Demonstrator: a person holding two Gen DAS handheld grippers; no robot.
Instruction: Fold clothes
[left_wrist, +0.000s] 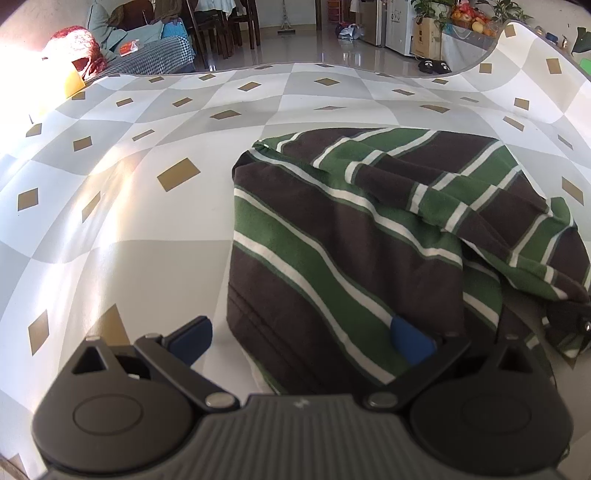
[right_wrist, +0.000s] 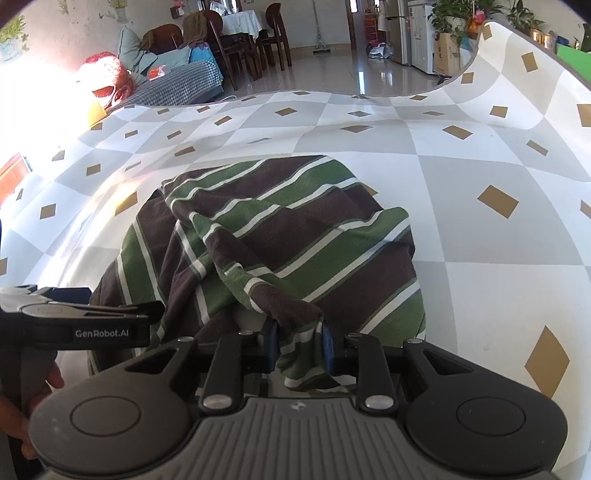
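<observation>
— Where on the table?
— Garment right of centre, near edge, one flap folded over the rest.
— And around it?
— Left gripper at near-left corner; right gripper at near-right flap.

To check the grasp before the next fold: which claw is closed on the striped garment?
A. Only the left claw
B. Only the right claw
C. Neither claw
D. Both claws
B: in the right wrist view the right claw pinches a bunch of the striped garment between its blue pads, while the left claw stands wide open, with the cloth only lying between its fingers.
</observation>
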